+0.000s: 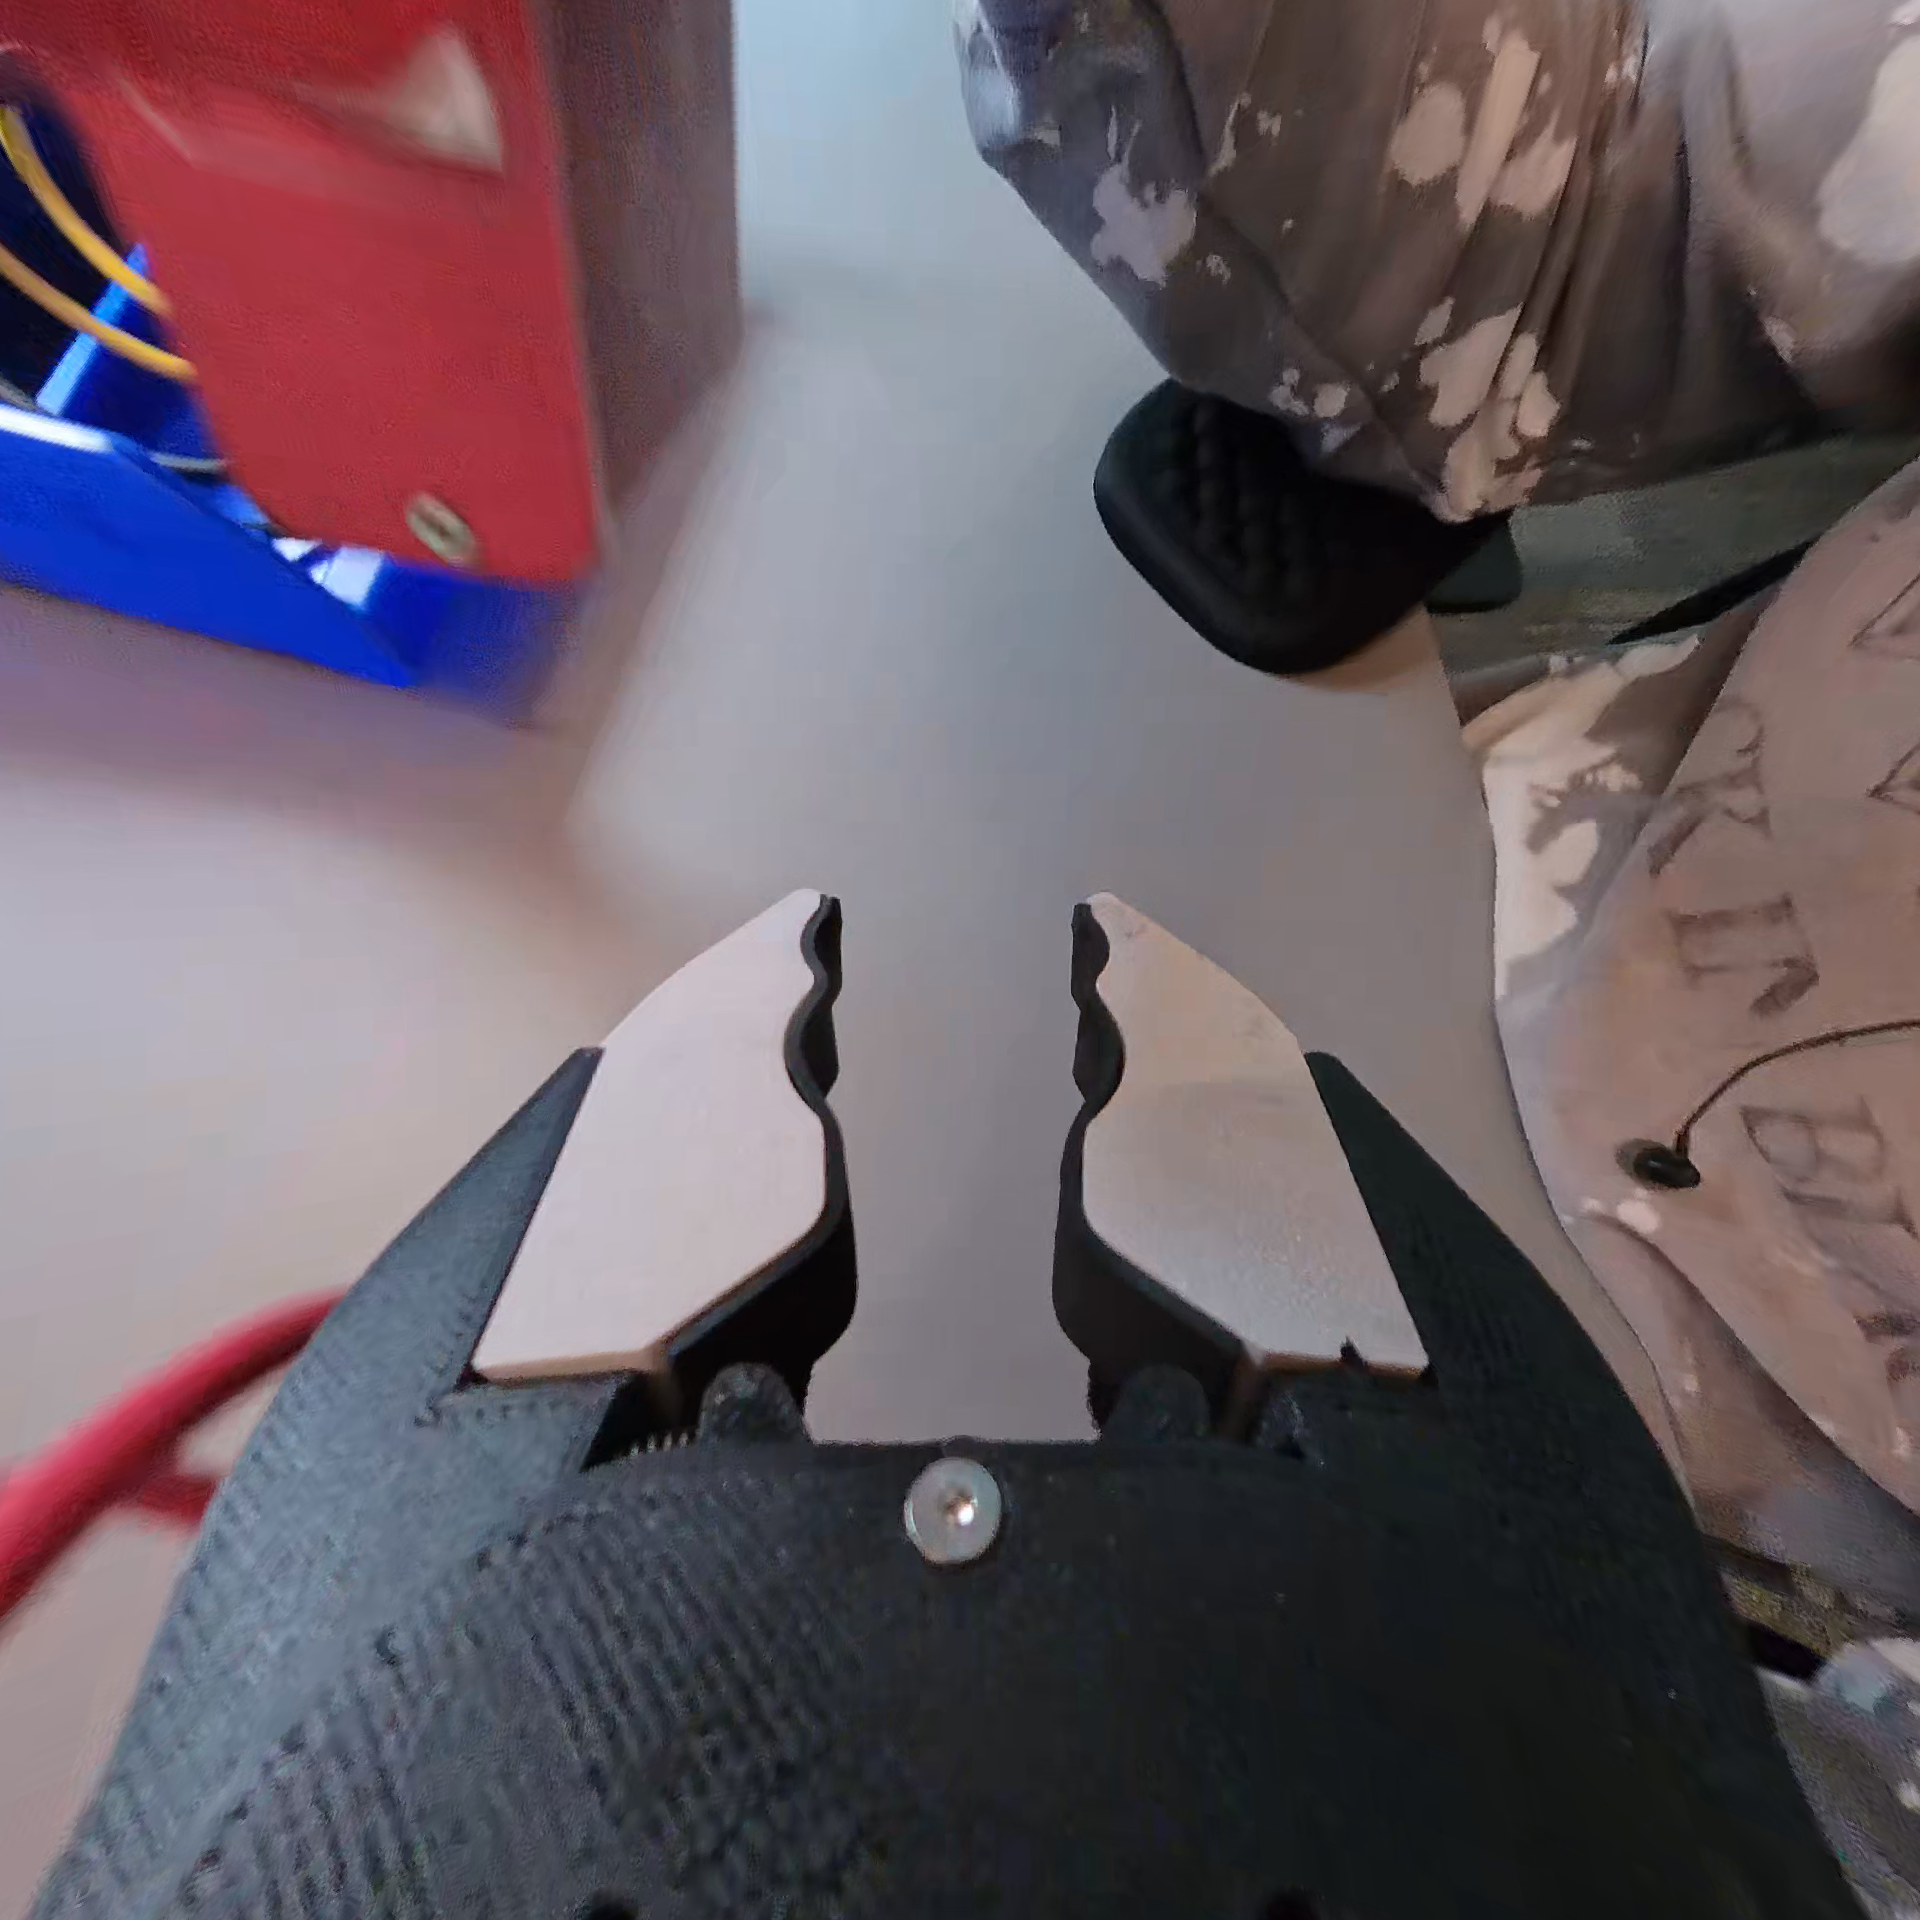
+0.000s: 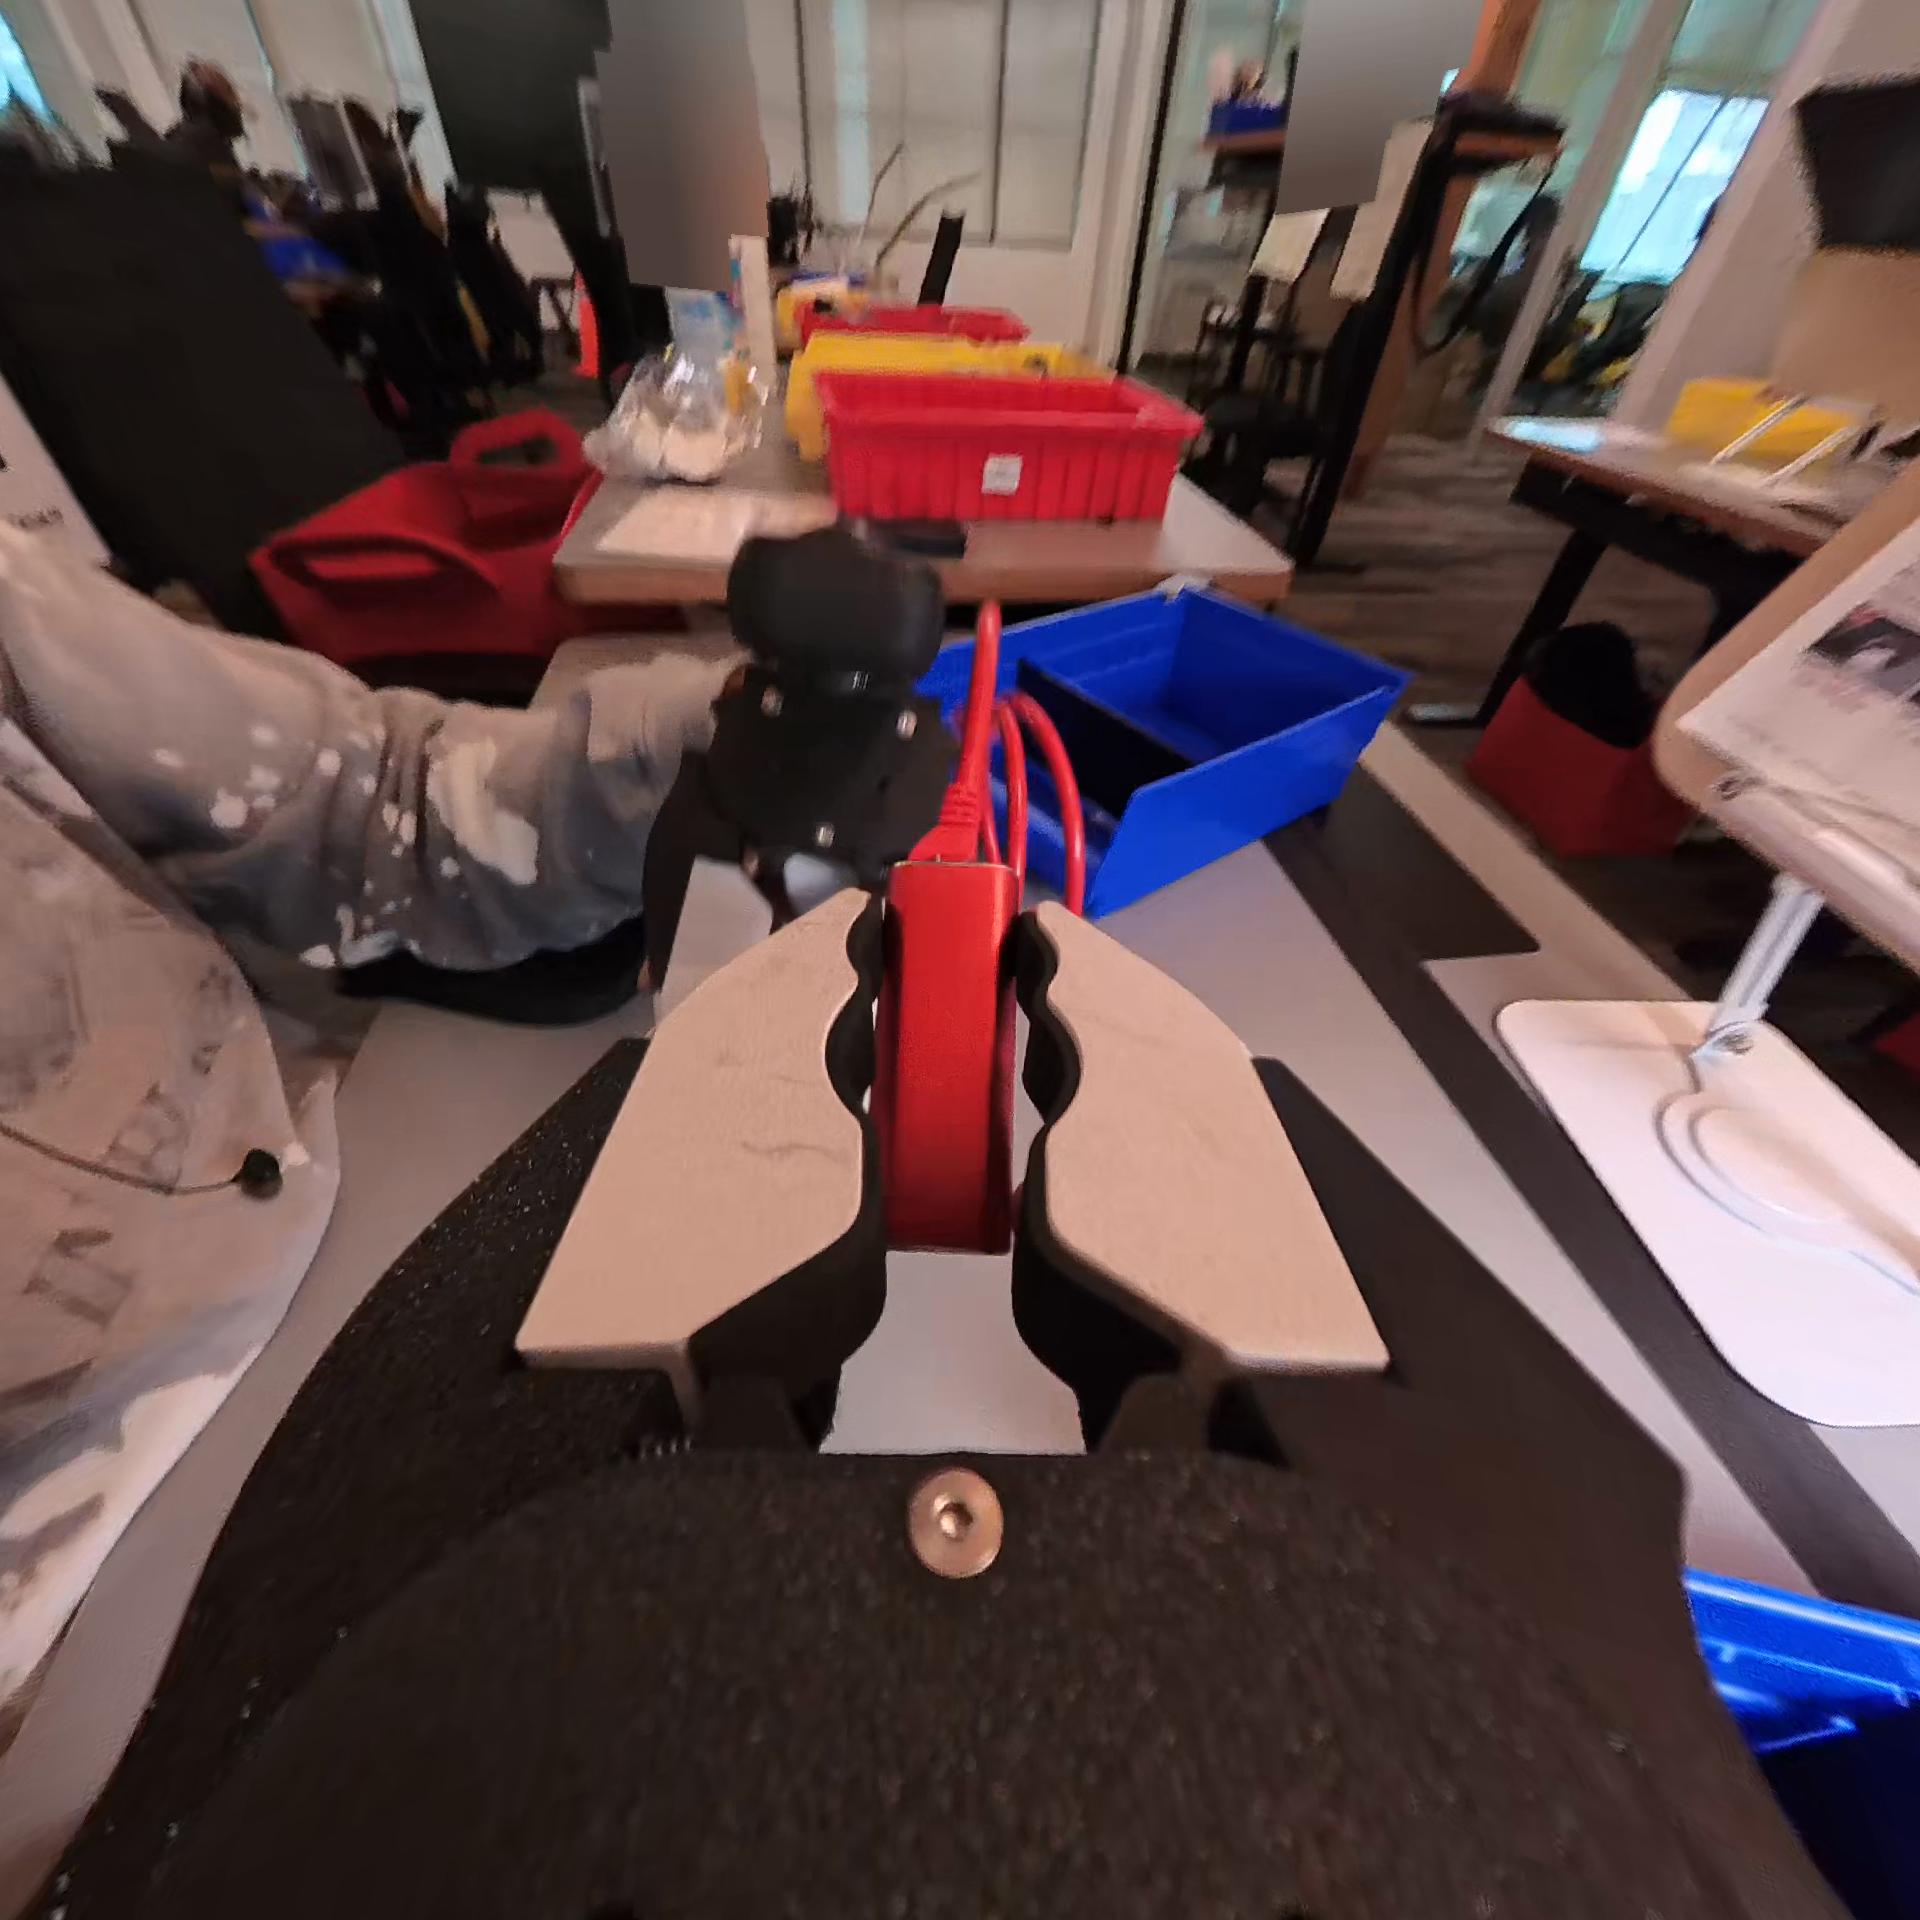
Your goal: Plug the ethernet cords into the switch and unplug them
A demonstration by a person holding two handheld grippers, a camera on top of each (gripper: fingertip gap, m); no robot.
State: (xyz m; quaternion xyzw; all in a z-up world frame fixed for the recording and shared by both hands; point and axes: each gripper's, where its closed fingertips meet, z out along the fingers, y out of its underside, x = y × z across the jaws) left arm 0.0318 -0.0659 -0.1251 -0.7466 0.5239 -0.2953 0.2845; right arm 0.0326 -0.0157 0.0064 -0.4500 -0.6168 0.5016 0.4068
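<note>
Right gripper [image 2: 943, 925] clamps the red switch [image 2: 943, 1060] with one red ethernet cord [image 2: 971, 727] plugged in; left gripper [image 1: 956, 914] gapes empty, work remaining.

Switch [image 2: 943, 1060] glossy red metal; right gripper [image 2: 943, 997] matt brushed-metal plates, grainy black plastic body; bin [image 2: 1236, 790] smooth blue plastic.

switch [image 2: 943, 1060]: red slim box, standing on edge between the fingers of your right gripper [image 2: 943, 925], pinched on both flat sides, port end pointing away from you.
ethernet cords [image 2: 1023, 790]: red; one plugged into the switch's far end, others looping just beyond your right fingertips.
</note>
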